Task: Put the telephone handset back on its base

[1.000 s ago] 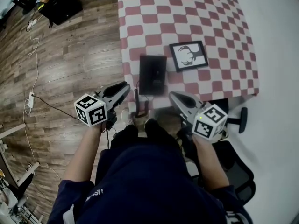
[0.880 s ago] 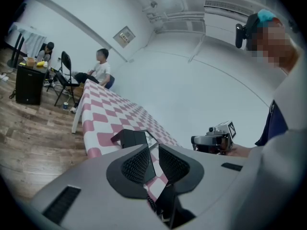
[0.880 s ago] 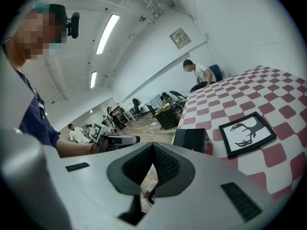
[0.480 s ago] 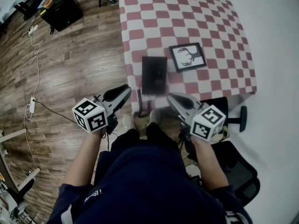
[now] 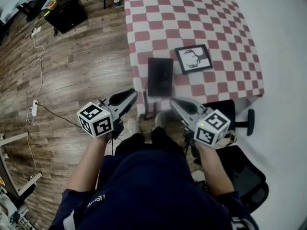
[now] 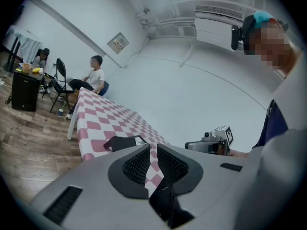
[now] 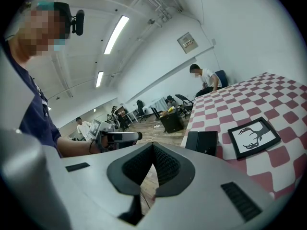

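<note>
The desk wears a red-and-white checked cloth. On it lie a black telephone near the front edge and a framed antler picture just beside it.

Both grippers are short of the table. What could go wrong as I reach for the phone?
1. The telephone sits at the near edge of the table; a stray push could tip it off.
2. The framed deer picture lies close on its right; the right gripper could bump it.
3. That gripper's jaws are together: open them first.
</note>
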Tool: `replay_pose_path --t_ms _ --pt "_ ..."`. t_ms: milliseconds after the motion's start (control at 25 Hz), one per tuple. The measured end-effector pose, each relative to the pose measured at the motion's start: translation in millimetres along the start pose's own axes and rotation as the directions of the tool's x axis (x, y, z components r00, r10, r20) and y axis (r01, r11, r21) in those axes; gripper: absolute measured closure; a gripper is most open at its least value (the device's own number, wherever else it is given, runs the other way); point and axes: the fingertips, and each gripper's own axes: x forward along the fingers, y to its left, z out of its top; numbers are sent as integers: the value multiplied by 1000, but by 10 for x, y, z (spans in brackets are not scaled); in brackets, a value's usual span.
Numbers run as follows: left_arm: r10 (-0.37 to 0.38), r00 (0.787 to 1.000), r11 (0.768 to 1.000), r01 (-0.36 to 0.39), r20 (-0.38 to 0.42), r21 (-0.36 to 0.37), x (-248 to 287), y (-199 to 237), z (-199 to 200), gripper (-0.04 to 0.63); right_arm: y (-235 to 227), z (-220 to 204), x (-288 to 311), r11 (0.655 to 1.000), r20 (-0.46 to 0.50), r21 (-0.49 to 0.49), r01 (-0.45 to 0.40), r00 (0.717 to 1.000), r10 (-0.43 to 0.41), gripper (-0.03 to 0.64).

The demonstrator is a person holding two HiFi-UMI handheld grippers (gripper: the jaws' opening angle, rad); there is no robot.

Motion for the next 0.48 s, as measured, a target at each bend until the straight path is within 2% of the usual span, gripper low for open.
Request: replay_pose_path --t_ms 480 --pt "-7 1000 1000 7 12 2 40 -53 65 529 0 56 -1 1000 10 -8 -11 1000 11 604"
